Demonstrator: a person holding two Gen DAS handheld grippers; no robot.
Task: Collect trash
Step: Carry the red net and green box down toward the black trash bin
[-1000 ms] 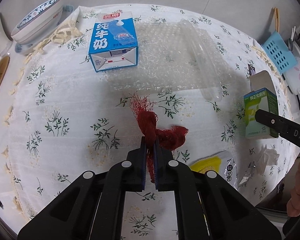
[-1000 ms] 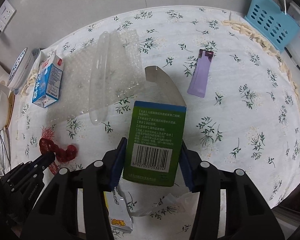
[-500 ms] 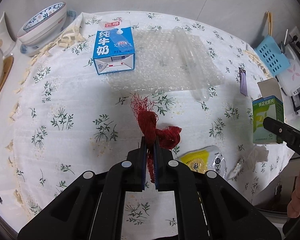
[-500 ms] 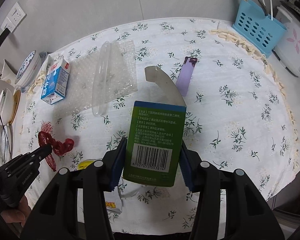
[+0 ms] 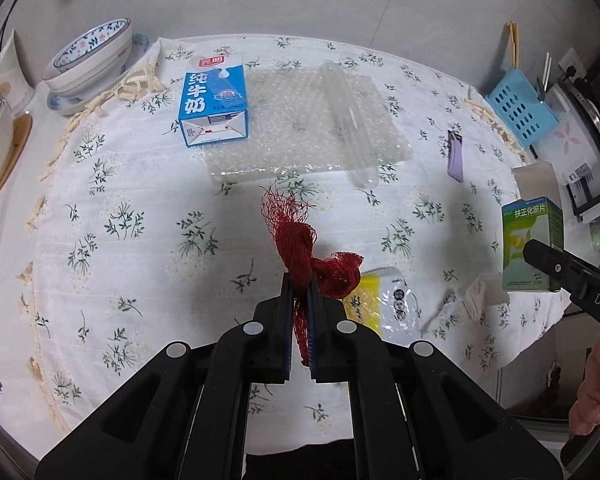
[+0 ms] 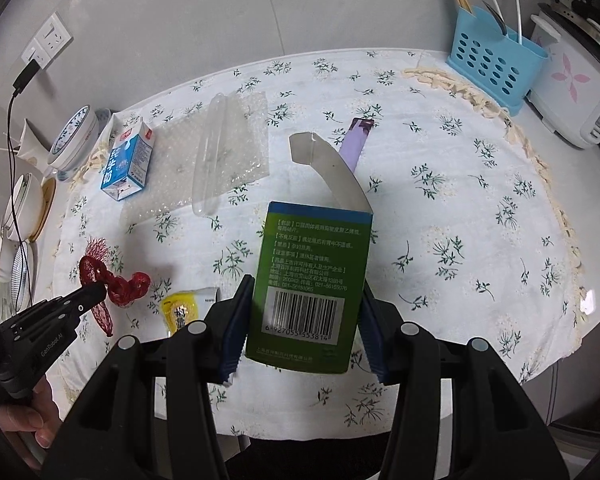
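Observation:
My left gripper (image 5: 300, 280) is shut on a red mesh net bag (image 5: 300, 240) and holds it above the floral tablecloth (image 5: 120, 208); the bag also shows in the right wrist view (image 6: 112, 280). My right gripper (image 6: 304, 300) is shut on an open green medicine box (image 6: 310, 280), lifted off the table; it also shows in the left wrist view (image 5: 530, 240). On the cloth lie a blue milk carton (image 5: 214, 106), a bubble wrap sheet (image 5: 300, 136), a clear plastic tube (image 5: 352, 120), a purple wrapper (image 5: 455, 158), a yellow snack packet (image 5: 384, 304) and crumpled tissue (image 5: 480, 292).
Patterned bowls (image 5: 88, 56) and a wooden coaster (image 5: 8, 160) stand at the table's left. A blue utensil basket (image 6: 494, 56) and a white rice cooker (image 6: 572, 92) stand at the back right. A wall socket with a plug (image 6: 46, 46) is behind.
Both grippers have risen and pulled back from the table with the net bag and the green box still held. More of the table shows in both views.

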